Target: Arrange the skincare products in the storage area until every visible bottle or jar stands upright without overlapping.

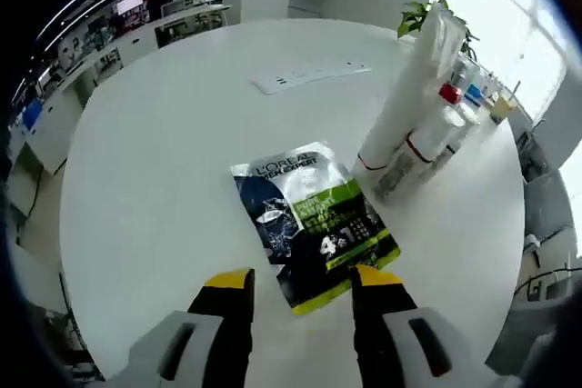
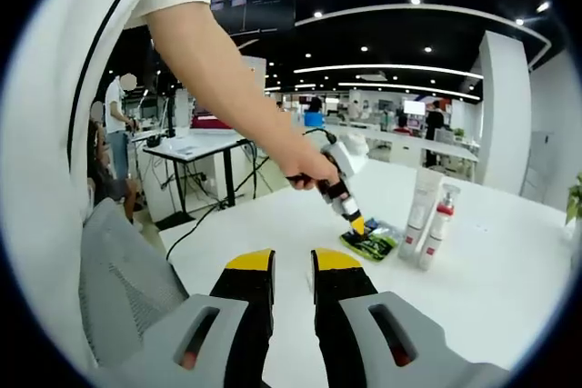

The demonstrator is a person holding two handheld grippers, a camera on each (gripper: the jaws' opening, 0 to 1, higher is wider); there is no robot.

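Observation:
A dark blue and green L'Oreal sachet (image 1: 309, 220) lies flat on the round white table (image 1: 164, 179). My left gripper (image 1: 302, 281) is open, its yellow-tipped jaws standing on either side of the sachet's near edge. To the right, a tall white tube (image 1: 405, 106) stands upright beside a clear bottle with a red collar (image 1: 435, 134). In the right gripper view, a hand holds the left gripper (image 2: 357, 223) down over the sachet (image 2: 371, 244), with the tube (image 2: 423, 197) and red-collared bottle (image 2: 436, 224) just right of it. My right gripper (image 2: 293, 261) hangs back, narrowly open and holding nothing.
A white power strip (image 1: 309, 76) lies at the table's far side. A potted plant (image 1: 427, 15) and small bottles (image 1: 473, 93) stand behind the tube. A grey mesh chair (image 2: 118, 270) sits near the table edge, with office desks (image 2: 195, 144) beyond.

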